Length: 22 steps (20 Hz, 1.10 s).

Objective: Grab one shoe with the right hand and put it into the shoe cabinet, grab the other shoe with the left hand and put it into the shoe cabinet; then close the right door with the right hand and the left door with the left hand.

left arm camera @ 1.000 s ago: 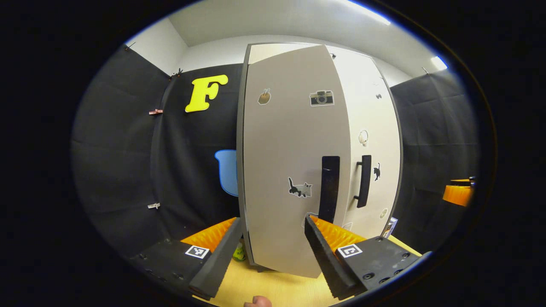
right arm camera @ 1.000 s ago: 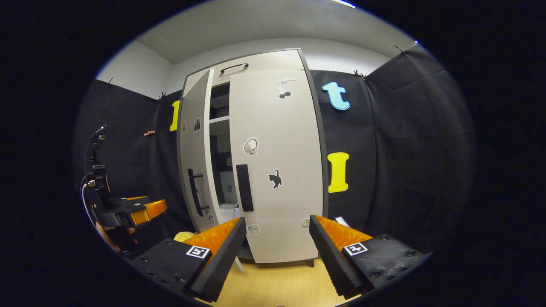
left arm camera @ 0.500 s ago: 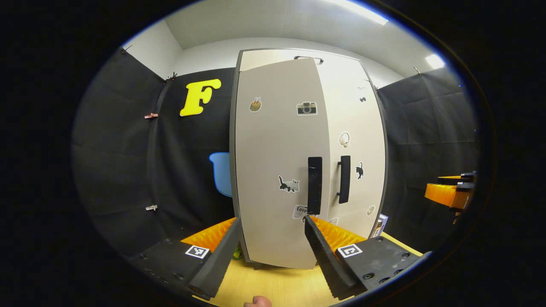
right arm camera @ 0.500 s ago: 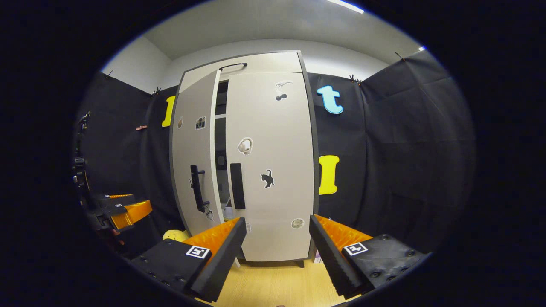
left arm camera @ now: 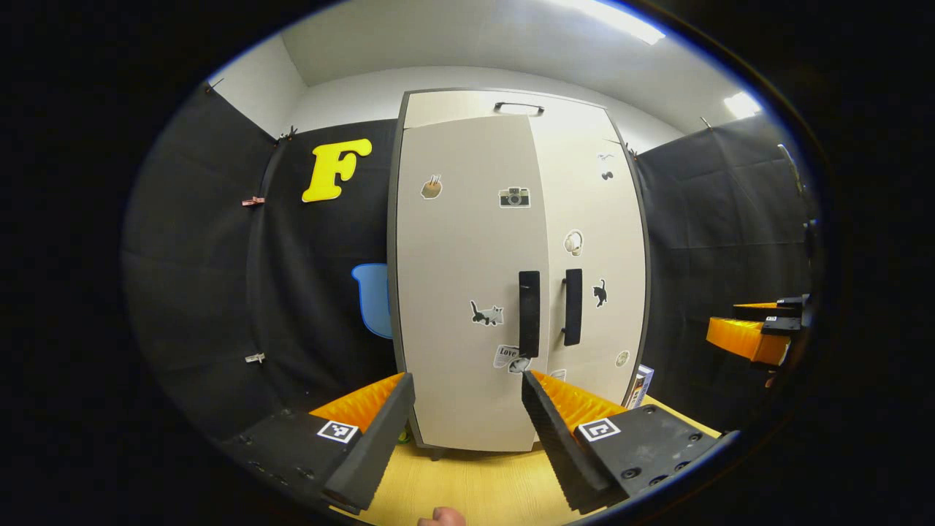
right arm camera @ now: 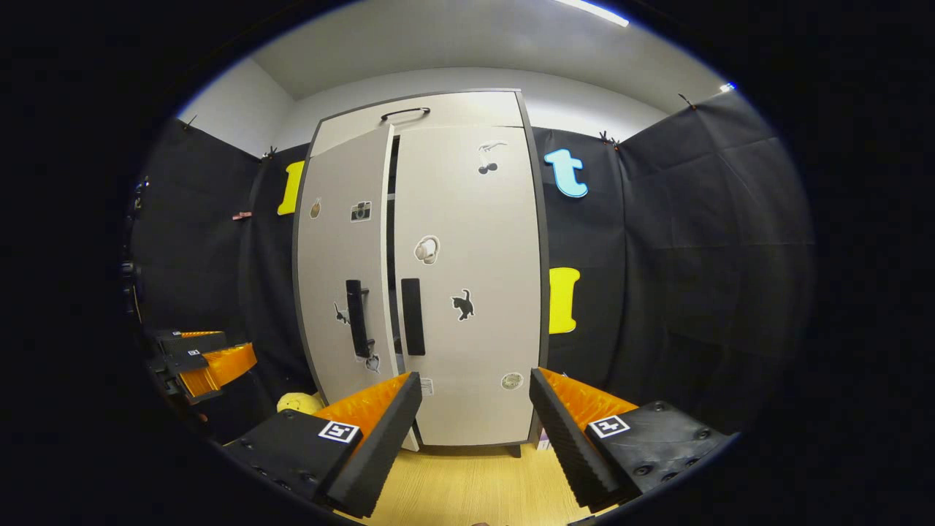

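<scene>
The tall pale shoe cabinet (left arm camera: 467, 219) (right arm camera: 467, 183) stands straight ahead on the floor. Its right door (right arm camera: 475, 248) lies flush. Its left door (right arm camera: 343, 256) stands a narrow slit ajar, with a thin dark gap along its inner edge. Two dark handles (left arm camera: 529, 314) (left arm camera: 573, 307) sit side by side at mid height. The doors hide the cabinet's inside. My left gripper (left arm camera: 467, 383) is open and empty, a short way in front of the left door; it is also at the left edge of the right gripper view (right arm camera: 208, 361). My right gripper (right arm camera: 475, 383) (left arm camera: 752, 336) is open and empty, back from the right door.
A yellow soft thing (right arm camera: 299, 402) lies on the floor by the cabinet's left foot. A small box (left arm camera: 641, 383) leans at its right foot. Light wooden floor (right arm camera: 467, 482) runs between me and the cabinet. Black cloth walls close in both sides. A fingertip (left arm camera: 440, 517) shows at the bottom edge.
The left door has swung from clearly ajar to almost flush with the right door. Both grippers have drawn back a little from the cabinet and stay open.
</scene>
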{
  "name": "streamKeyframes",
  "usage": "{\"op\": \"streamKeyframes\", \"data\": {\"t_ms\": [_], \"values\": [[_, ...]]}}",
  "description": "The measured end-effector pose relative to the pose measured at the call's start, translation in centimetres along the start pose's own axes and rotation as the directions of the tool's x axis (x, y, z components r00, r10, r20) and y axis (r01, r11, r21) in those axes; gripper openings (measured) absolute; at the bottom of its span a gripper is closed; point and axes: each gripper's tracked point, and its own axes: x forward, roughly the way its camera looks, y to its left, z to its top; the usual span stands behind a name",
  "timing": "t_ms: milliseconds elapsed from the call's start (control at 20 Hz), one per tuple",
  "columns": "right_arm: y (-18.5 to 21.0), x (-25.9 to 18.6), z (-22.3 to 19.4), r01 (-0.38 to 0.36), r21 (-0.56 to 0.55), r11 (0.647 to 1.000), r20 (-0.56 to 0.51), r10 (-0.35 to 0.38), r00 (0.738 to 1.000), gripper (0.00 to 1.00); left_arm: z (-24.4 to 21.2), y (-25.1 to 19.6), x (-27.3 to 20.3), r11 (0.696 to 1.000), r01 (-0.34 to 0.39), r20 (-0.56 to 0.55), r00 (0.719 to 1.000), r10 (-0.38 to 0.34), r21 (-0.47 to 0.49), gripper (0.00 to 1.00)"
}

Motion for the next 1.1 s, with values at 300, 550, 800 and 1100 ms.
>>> {"op": "streamKeyframes", "data": {"t_ms": [300, 550, 800, 1100], "values": [[0.14, -0.34, 0.09, 0.011, -0.003, 1.000, 0.003, -0.011, 1.000, 0.98, -0.10, 0.55, -0.38, 1.000, -0.006, -0.002, 1.000, 0.006, -0.015, 0.93], [0.20, -0.37, 0.16, 0.010, -0.004, 1.000, 0.008, -0.010, 1.000, 0.98, -0.09, 0.70, -0.55, 1.000, -0.006, -0.005, 1.000, 0.006, -0.016, 0.93], [0.19, -0.23, -0.04, 0.008, -0.002, 1.000, 0.002, -0.008, 1.000, 0.98, 0.01, 0.67, -0.69, 1.000, -0.006, -0.007, 1.000, 0.006, -0.017, 0.94], [-0.04, -0.21, -0.14, 0.008, 0.002, 1.000, -0.004, -0.008, 1.000, 0.98, 0.10, 0.41, -0.85, 1.000, -0.002, -0.012, 1.000, 0.002, -0.019, 0.93]]}}
